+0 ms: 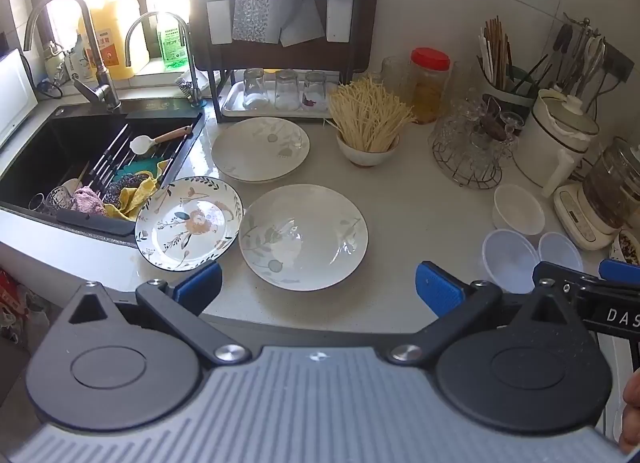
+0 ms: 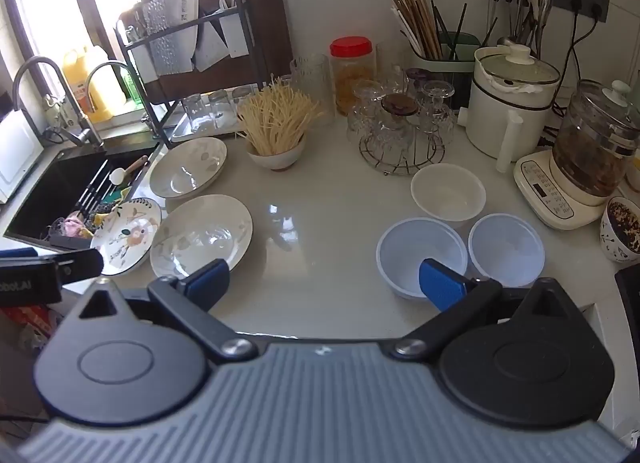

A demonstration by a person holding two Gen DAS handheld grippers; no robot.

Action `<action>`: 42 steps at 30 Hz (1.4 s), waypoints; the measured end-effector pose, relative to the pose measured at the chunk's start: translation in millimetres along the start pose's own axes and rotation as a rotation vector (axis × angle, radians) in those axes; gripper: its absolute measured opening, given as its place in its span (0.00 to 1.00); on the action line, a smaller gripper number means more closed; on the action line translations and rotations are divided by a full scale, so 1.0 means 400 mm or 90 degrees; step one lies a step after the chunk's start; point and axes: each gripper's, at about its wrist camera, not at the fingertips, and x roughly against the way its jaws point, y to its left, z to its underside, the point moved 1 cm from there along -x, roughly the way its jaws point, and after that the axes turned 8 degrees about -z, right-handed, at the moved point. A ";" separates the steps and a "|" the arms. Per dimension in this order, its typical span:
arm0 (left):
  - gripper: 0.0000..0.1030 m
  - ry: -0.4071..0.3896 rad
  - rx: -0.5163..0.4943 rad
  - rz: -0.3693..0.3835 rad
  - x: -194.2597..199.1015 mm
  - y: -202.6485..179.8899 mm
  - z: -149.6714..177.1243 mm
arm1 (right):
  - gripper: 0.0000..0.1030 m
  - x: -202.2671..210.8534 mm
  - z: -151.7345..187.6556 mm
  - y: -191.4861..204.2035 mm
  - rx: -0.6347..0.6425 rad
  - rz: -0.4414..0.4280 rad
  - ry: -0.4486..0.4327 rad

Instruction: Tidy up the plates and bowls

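Left wrist, left tongs (image 1: 318,289) tilted down, gaping, empty

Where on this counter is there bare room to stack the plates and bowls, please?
The open patch is mid-counter, between the leaf-print plate and the translucent bowls. It is crowded at the back around the noodle bowl and glass rack, and rightward by the kettle.

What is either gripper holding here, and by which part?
Nothing. The left gripper and right gripper both stand wide open above the counter, with no plate or bowl between their pads.
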 end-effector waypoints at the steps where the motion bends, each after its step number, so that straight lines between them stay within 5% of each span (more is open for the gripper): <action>1: 1.00 -0.001 0.000 -0.005 0.003 -0.001 0.001 | 1.00 -0.001 0.001 -0.001 0.001 0.000 -0.008; 42: 1.00 0.023 0.036 -0.009 -0.076 0.077 -0.105 | 1.00 -0.064 -0.091 -0.016 -0.019 0.021 -0.006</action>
